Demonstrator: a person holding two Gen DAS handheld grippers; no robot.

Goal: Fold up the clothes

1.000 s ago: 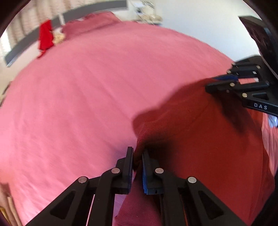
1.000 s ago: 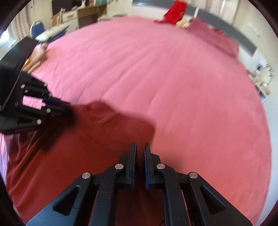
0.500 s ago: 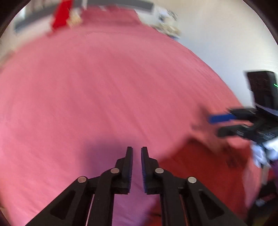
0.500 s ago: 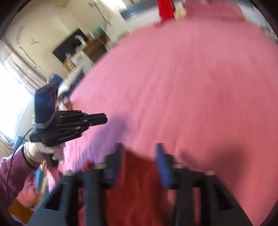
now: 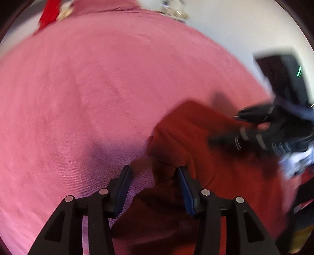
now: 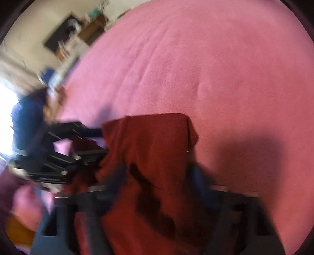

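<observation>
Both grippers stand wide: left gripper (image 5: 154, 186) open over the dark red garment (image 5: 215, 157), holding nothing; right gripper (image 6: 157, 176), blurred, likewise spread above it. Garment lies bunched on the pink bedspread (image 5: 98, 88).

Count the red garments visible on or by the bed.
2. A dark red garment lies on the pink bedspread near both grippers. A bright red garment hangs at the far head of the bed. Blur may hide others.
</observation>
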